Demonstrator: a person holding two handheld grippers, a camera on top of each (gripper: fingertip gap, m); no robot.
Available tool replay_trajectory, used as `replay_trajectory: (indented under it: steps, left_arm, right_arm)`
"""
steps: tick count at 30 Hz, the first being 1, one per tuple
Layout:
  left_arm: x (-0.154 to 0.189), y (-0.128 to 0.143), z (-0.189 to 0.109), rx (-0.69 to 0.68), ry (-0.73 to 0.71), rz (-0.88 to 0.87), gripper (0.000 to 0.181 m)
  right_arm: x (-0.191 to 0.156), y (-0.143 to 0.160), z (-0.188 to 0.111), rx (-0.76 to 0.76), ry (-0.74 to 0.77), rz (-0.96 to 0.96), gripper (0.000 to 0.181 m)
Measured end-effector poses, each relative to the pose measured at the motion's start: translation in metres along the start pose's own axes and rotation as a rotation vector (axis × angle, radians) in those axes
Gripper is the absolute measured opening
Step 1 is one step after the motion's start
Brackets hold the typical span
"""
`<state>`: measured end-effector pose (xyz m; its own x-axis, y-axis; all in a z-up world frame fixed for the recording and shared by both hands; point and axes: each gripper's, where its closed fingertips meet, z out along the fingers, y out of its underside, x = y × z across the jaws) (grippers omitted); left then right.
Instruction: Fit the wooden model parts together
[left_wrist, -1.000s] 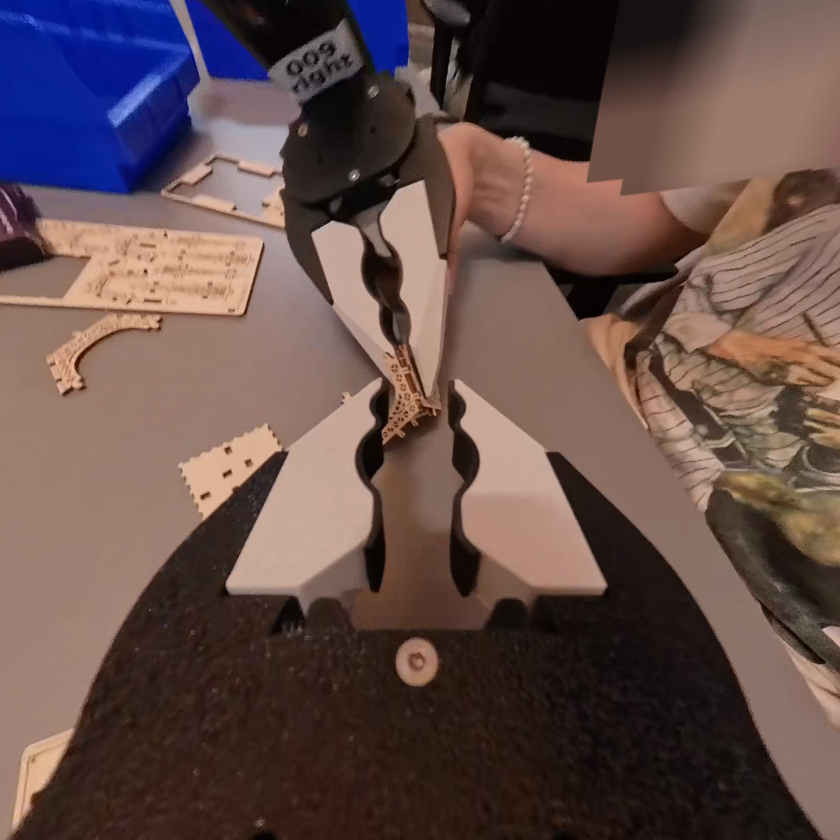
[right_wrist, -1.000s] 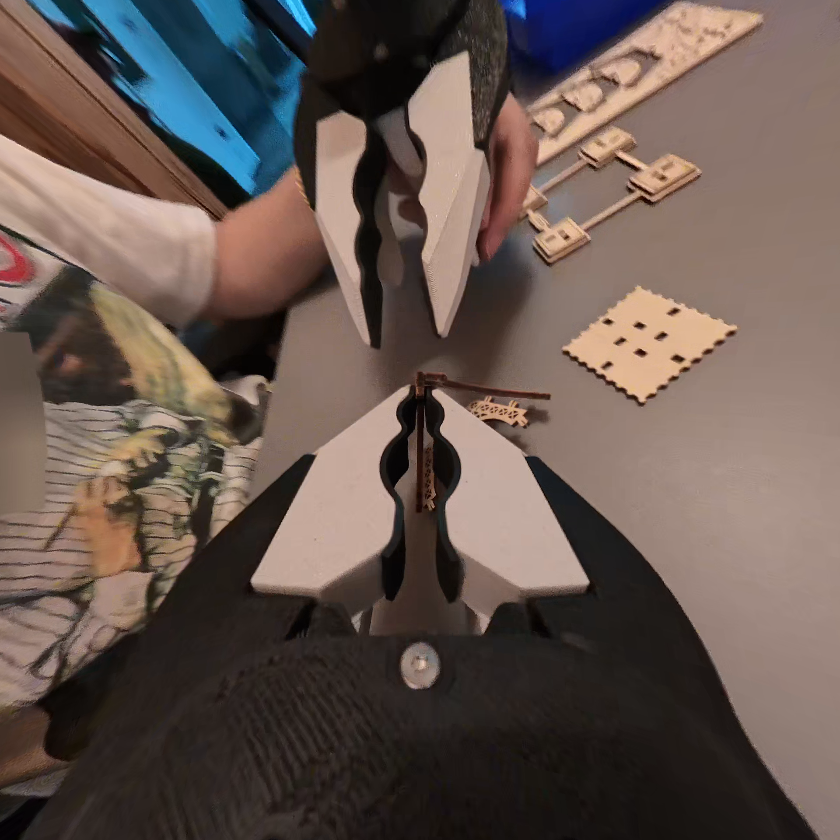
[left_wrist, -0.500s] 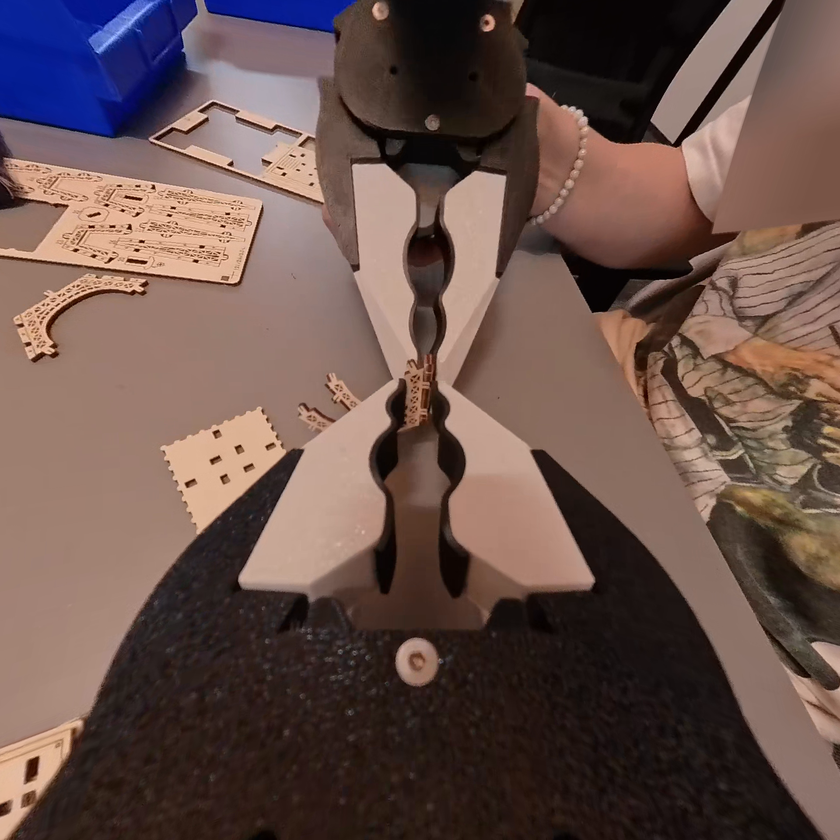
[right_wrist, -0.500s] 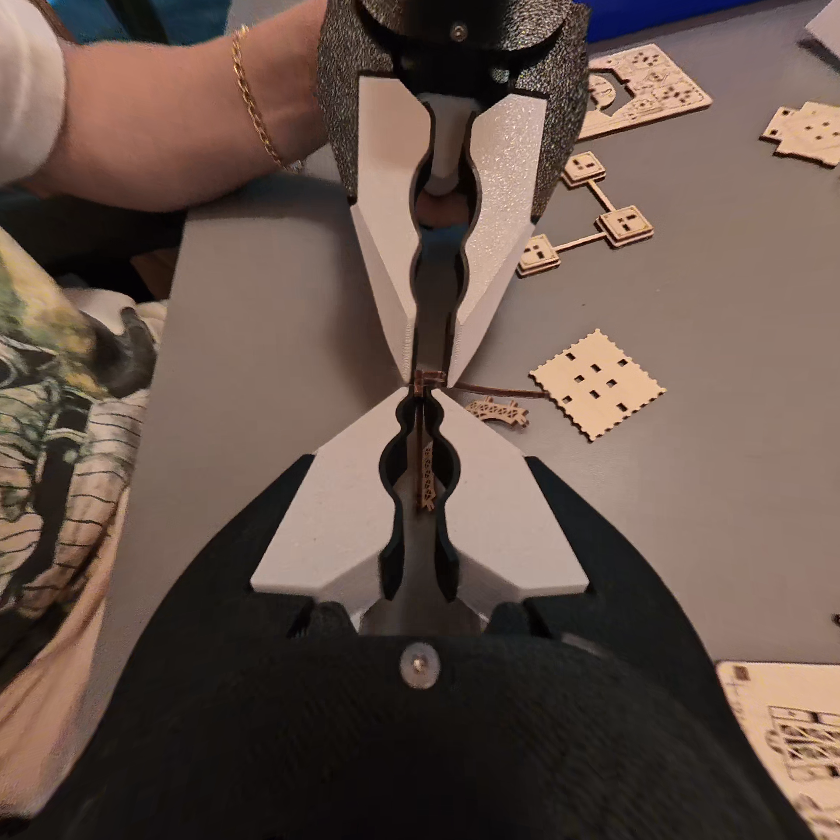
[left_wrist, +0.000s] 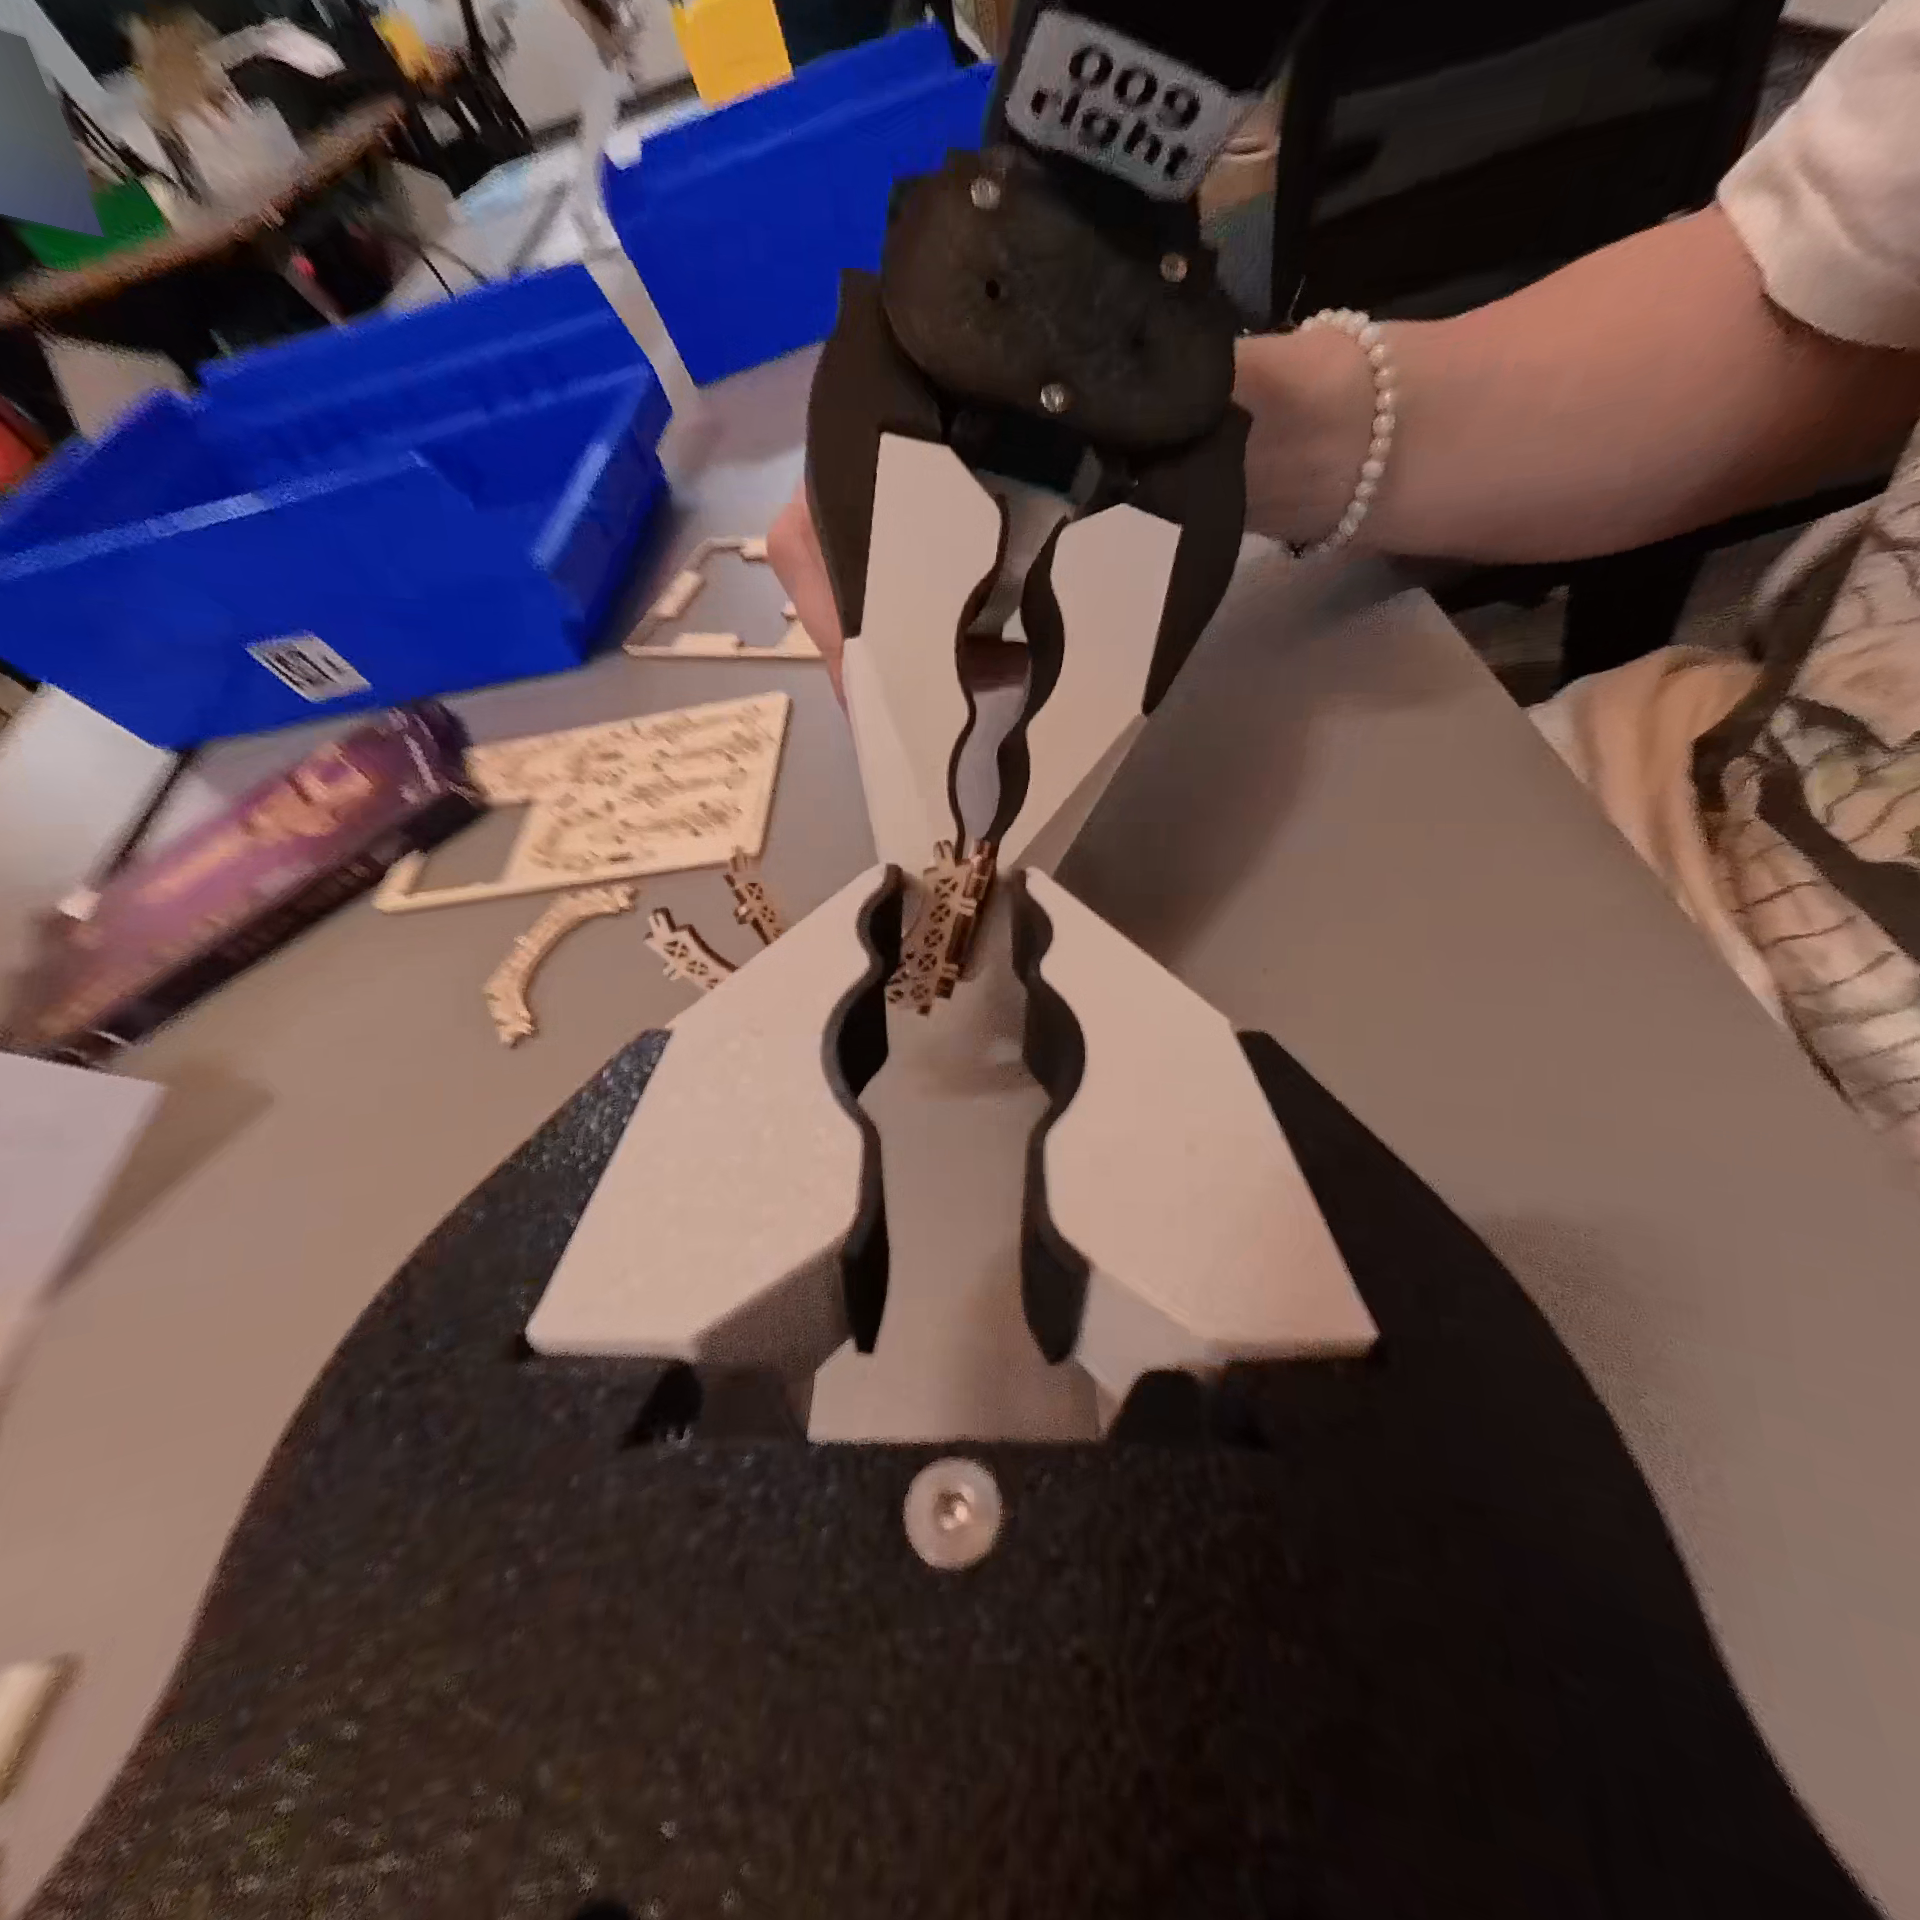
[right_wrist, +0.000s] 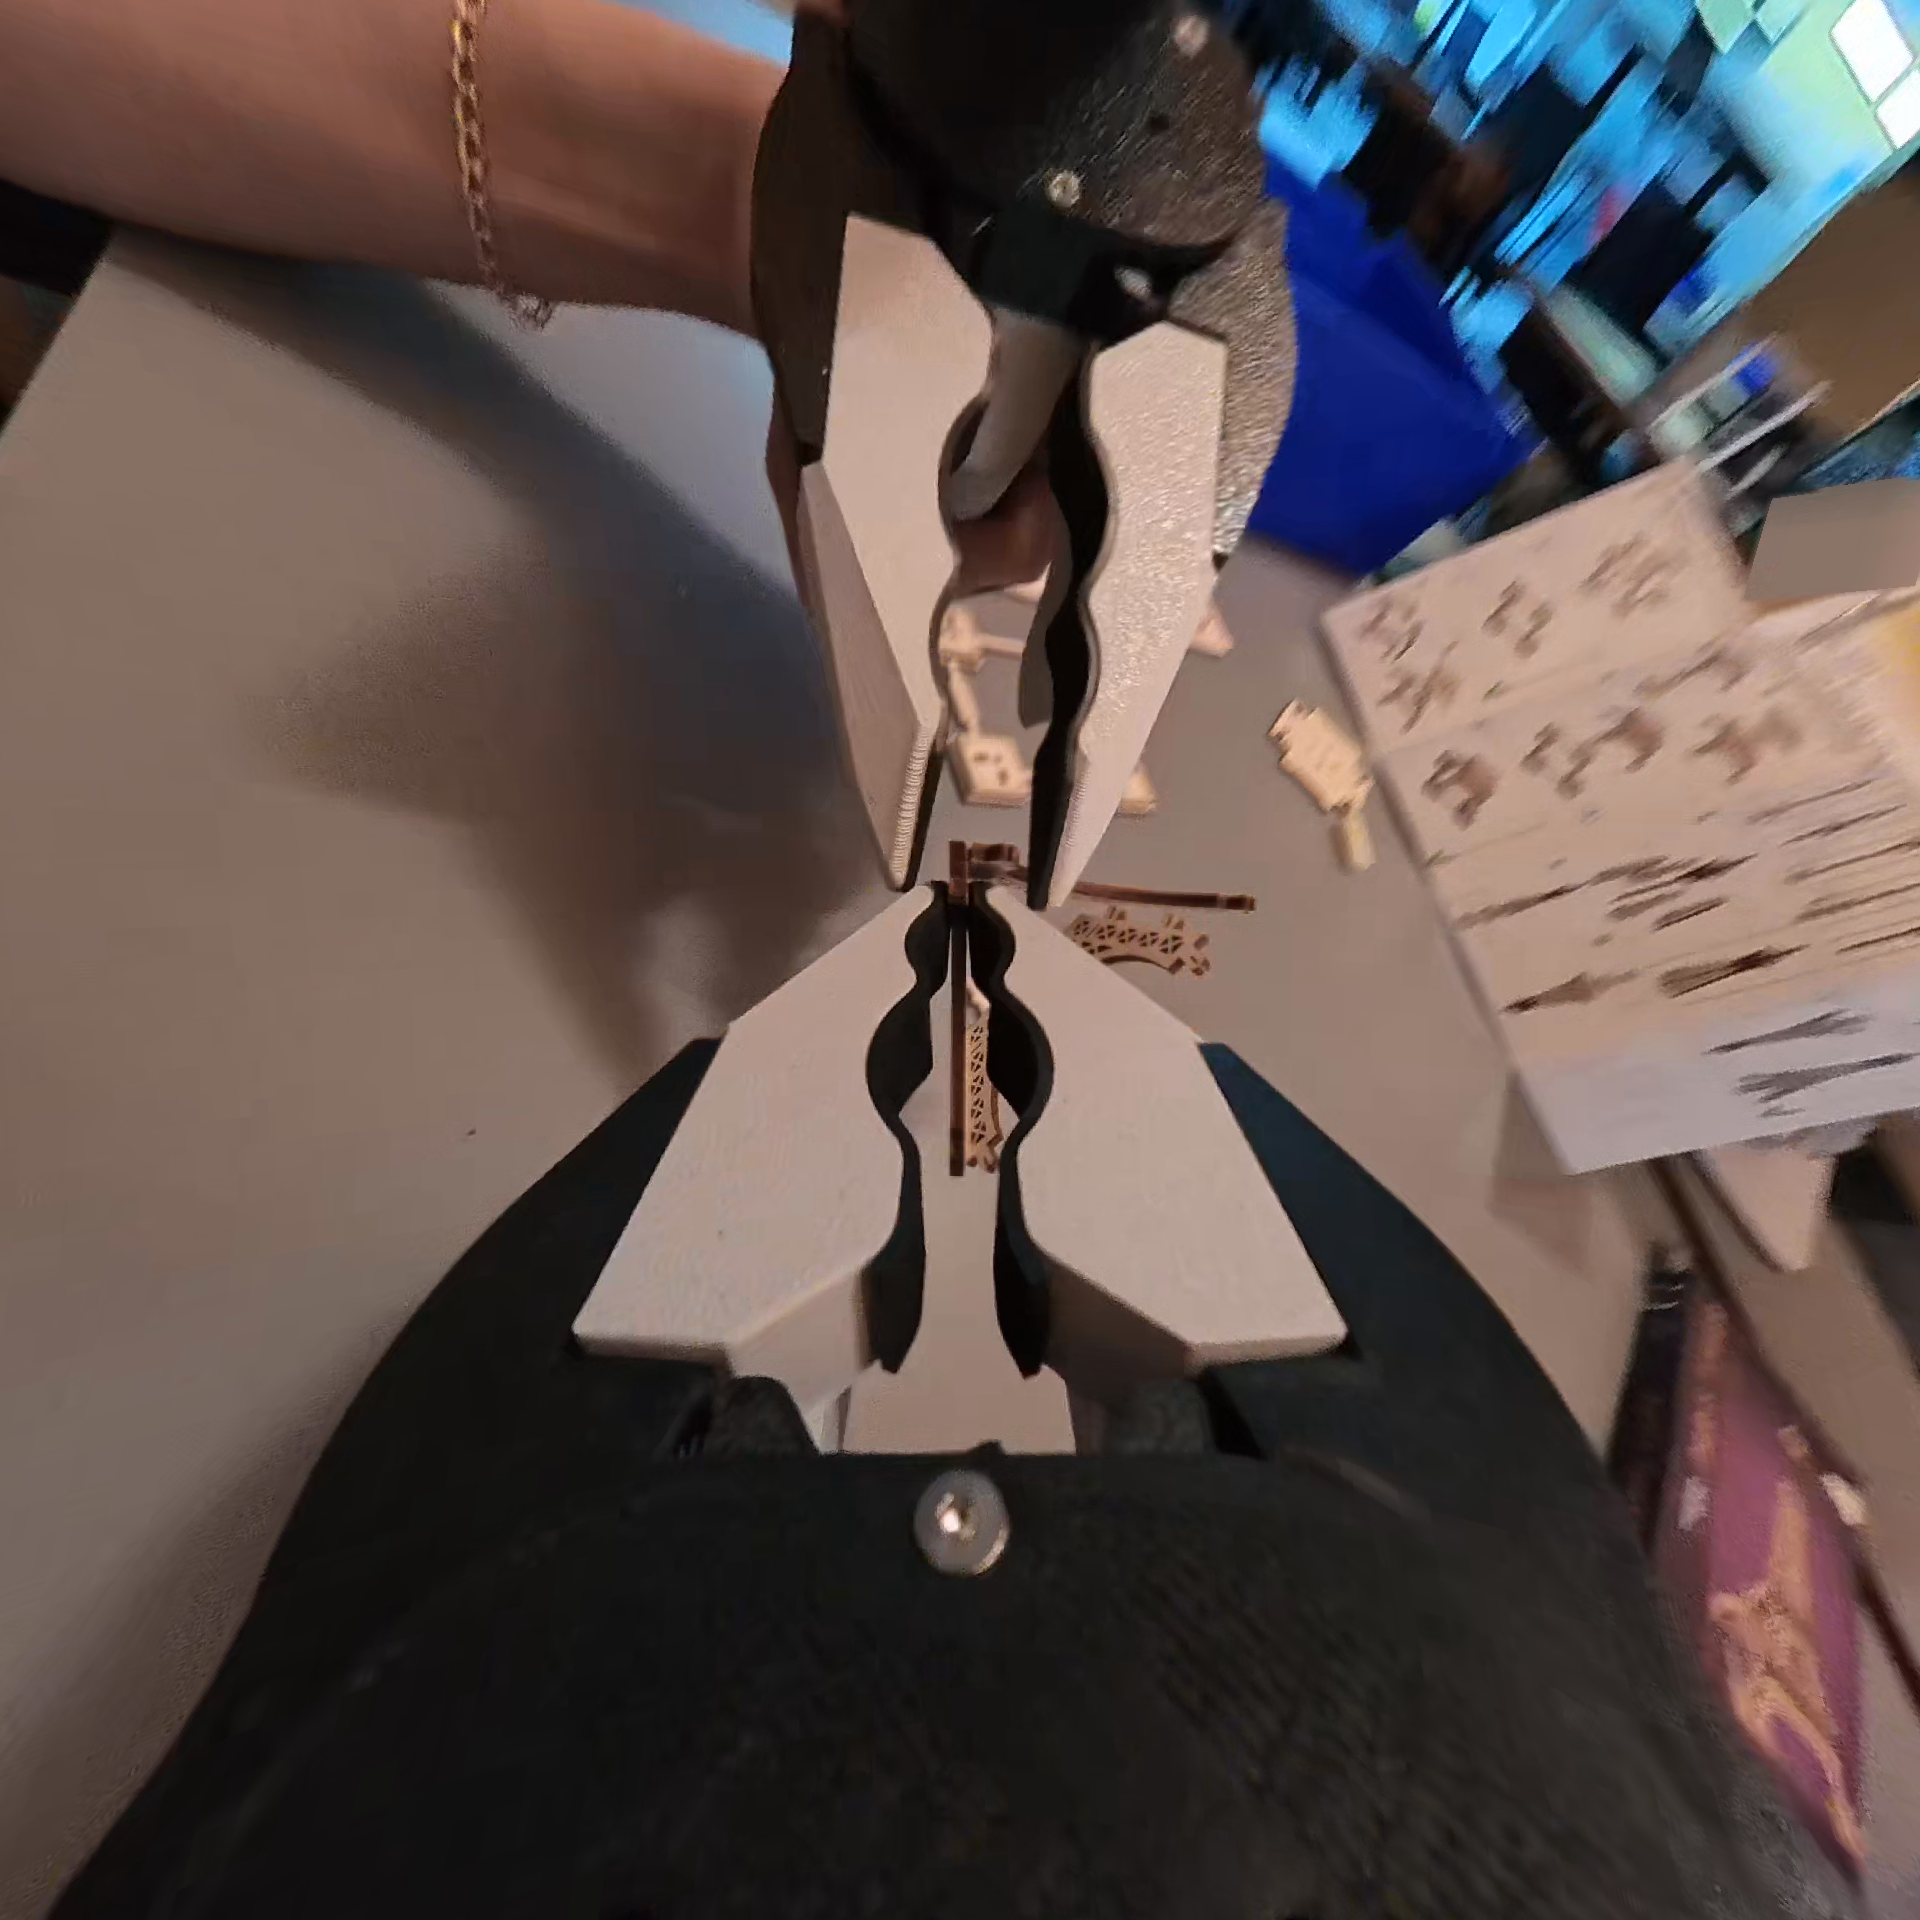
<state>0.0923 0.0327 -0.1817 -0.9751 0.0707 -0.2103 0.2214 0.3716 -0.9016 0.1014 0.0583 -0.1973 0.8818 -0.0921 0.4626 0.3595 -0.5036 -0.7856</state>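
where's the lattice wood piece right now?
Off the table: the lattice wood piece is pinched in the right gripper, its free end between the open jaws of the left gripper. Right wrist view shows it edge-on.

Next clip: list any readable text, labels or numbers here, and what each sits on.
I will not quote writing; these things carry it:
Grey tag on the right gripper: legible.
White sticker on the blue plastic bin: too small.
Purple box: blurred.
White printed sheet: blurred.
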Motion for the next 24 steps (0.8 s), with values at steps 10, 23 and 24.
replay_trajectory:
  steps: [10, 23, 24]
  left_arm:
    - [-0.003, -0.019, -0.005, 0.004, -0.103, 0.157, 0.010]
    - [-0.007, -0.015, -0.003, -0.094, -0.168, 0.245, 0.008]
    - [-0.007, -0.015, -0.002, -0.094, -0.171, 0.247, 0.007]
  right_arm:
    - [0.012, -0.018, -0.012, 0.124, 0.134, -0.186, 0.001]
    - [0.012, -0.013, -0.010, 0.131, 0.134, -0.150, 0.001]
    - [0.013, -0.012, -0.010, 0.131, 0.135, -0.144, 0.001]
